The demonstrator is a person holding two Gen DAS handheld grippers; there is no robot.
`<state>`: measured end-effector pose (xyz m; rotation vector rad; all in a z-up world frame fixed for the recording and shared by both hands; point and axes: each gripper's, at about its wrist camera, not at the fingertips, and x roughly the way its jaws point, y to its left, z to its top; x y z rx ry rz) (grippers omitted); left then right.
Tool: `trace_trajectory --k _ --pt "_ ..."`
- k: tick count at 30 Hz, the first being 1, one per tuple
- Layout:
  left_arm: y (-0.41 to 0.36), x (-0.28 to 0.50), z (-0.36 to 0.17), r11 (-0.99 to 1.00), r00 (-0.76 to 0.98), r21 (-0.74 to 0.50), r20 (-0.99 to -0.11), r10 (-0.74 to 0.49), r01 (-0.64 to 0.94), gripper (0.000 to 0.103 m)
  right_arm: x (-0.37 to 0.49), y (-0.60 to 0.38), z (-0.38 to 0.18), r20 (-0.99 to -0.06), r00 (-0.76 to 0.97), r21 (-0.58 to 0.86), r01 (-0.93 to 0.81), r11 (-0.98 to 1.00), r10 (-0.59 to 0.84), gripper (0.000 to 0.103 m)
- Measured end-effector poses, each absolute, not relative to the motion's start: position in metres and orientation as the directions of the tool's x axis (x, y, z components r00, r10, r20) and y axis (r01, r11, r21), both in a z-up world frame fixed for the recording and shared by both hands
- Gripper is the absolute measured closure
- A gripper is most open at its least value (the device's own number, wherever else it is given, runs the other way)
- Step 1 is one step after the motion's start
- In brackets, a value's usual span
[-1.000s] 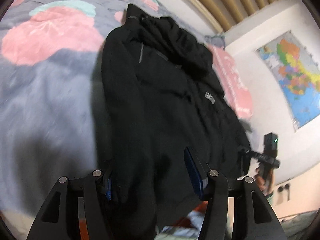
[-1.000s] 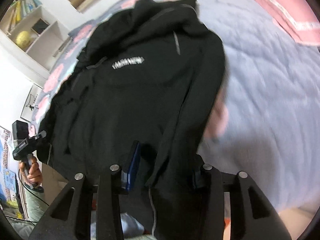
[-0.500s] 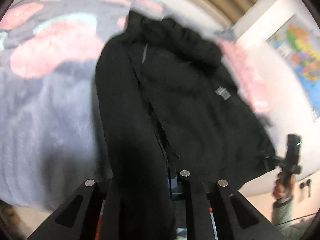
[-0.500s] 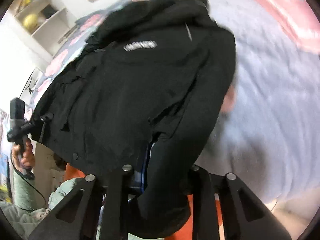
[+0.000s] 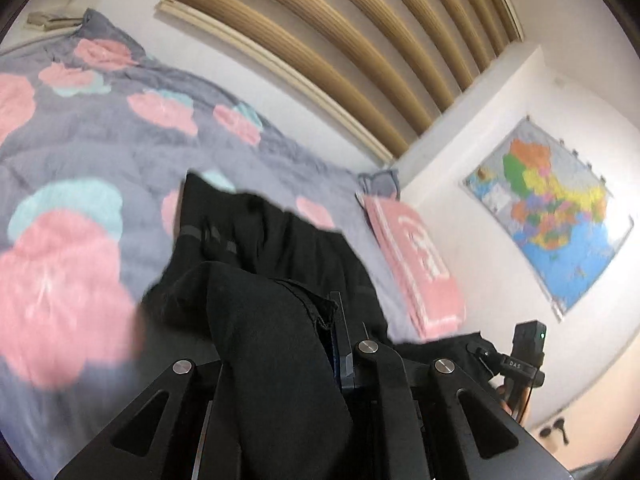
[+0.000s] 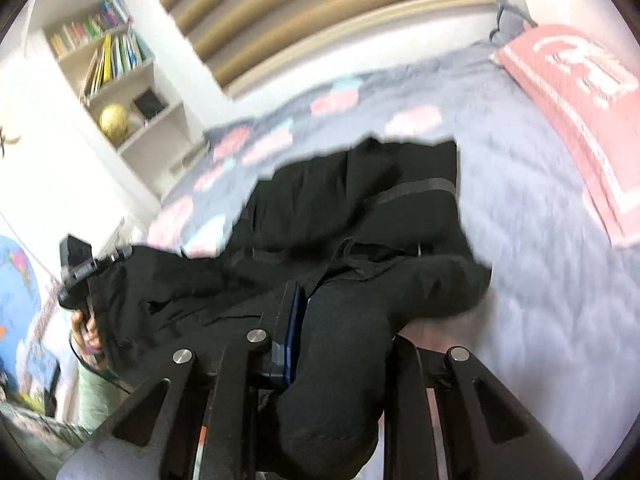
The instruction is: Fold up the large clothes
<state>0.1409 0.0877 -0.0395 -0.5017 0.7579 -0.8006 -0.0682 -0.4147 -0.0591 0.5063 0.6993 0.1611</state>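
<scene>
A large black jacket [image 5: 276,248] lies on the bed and is lifted at its near end. My left gripper [image 5: 280,344] is shut on a thick fold of the black jacket, which bulges out between the fingers and hides the left one. My right gripper [image 6: 340,320] is shut on another fold of the same jacket [image 6: 360,208], which drapes over the right finger. The far part of the jacket rests crumpled on the grey quilt [image 5: 100,140]. The right gripper shows at the lower right of the left wrist view [image 5: 520,356], and the left gripper at the left of the right wrist view [image 6: 80,268].
The quilt [image 6: 520,200] has pink and teal blotches. A pink pillow [image 5: 416,264] lies at the bed's side, also in the right wrist view [image 6: 580,100]. A wall map [image 5: 552,208] hangs on the right. A white bookshelf [image 6: 116,92] stands beyond the bed. Wooden slats [image 5: 340,40] line the wall.
Both grippers closed on the jacket's near end and lifted it up and forward over the rest. The views tilted up toward the wall, and the jacket now bunches on the quilt.
</scene>
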Motion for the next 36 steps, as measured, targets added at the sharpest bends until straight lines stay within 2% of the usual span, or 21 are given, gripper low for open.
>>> trace_trajectory --k 3,7,11,15,17,18,21,26,27,28,29,31,32,33,34,35,36 --pt "0.078 0.179 -0.030 0.603 0.495 -0.673 -0.384 -0.780 0.428 0.089 -0.033 -0.438 -0.041 -0.540 0.794 0.519 0.053 0.853 0.279 0.079" --pt "0.054 0.226 -0.030 0.658 0.554 -0.647 -0.408 -0.726 0.386 0.087 0.015 -0.472 -0.035 -0.523 0.822 0.538 0.114 0.835 0.225 0.079" --pt "0.021 0.283 -0.057 0.749 0.571 -0.582 -0.513 -0.640 0.316 0.085 0.078 -0.500 -0.065 -0.581 0.797 0.539 0.221 0.813 0.169 0.079" --pt "-0.014 0.331 -0.115 0.844 0.533 -0.473 -0.660 -0.529 0.253 0.082 0.139 -0.506 -0.120 -0.706 0.700 0.448 0.319 0.835 0.111 0.079" --pt "-0.023 0.351 -0.151 0.858 0.481 -0.468 -0.714 -0.509 0.213 0.079 0.161 -0.505 -0.153 -0.750 0.655 0.408 0.349 0.843 0.092 0.077" --pt "-0.025 0.358 -0.164 0.855 0.457 -0.479 -0.727 -0.513 0.198 0.079 0.169 -0.503 -0.169 -0.767 0.634 0.403 0.354 0.844 0.100 0.071" --pt "-0.025 0.370 -0.190 0.839 0.429 -0.514 -0.727 -0.537 0.180 0.079 0.184 -0.502 -0.205 -0.776 0.621 0.402 0.350 0.846 0.111 0.069" --pt "-0.023 0.363 -0.182 0.826 0.429 -0.485 -0.706 -0.563 0.286 0.078 0.185 -0.505 -0.211 -0.768 0.630 0.400 0.331 0.855 0.115 0.067" --pt "-0.020 0.355 -0.175 0.823 0.434 -0.473 -0.699 -0.568 0.316 0.075 0.182 -0.506 -0.207 -0.768 0.629 0.399 0.319 0.859 0.123 0.065" --pt "-0.018 0.350 -0.170 0.818 0.433 -0.468 -0.694 -0.575 0.334 0.068 0.179 -0.505 -0.200 -0.770 0.625 0.399 0.316 0.861 0.128 0.061" --pt "-0.010 0.340 -0.160 0.803 0.425 -0.474 -0.683 -0.594 0.361 0.052 0.173 -0.505 -0.193 -0.771 0.623 0.400 0.310 0.862 0.134 0.058" --pt "0.007 0.322 -0.142 0.759 0.405 -0.500 -0.645 -0.647 0.416 0.037 0.154 -0.502 -0.172 -0.755 0.640 0.407 0.282 0.869 0.146 0.043" --pt "0.015 0.313 -0.136 0.735 0.398 -0.512 -0.622 -0.674 0.445 0.036 0.140 -0.502 -0.160 -0.738 0.660 0.406 0.261 0.876 0.145 0.037" --pt "0.028 0.302 -0.128 0.691 0.383 -0.533 -0.581 -0.718 0.488 0.035 0.126 -0.502 -0.149 -0.722 0.678 0.397 0.244 0.885 0.138 0.027" --pt "0.037 0.294 -0.122 0.663 0.373 -0.547 -0.554 -0.744 0.510 0.029 0.114 -0.502 -0.141 -0.708 0.694 0.392 0.229 0.891 0.133 0.021" --pt "0.049 0.288 -0.117 0.645 0.374 -0.556 -0.530 -0.761 0.525 0.023 0.101 -0.503 -0.133 -0.687 0.715 0.387 0.209 0.898 0.129 0.019" --pt "0.058 0.282 -0.113 0.659 0.401 -0.535 -0.527 -0.749 0.528 0.022 0.088 -0.503 -0.126 -0.667 0.735 0.375 0.195 0.906 0.119 0.017"
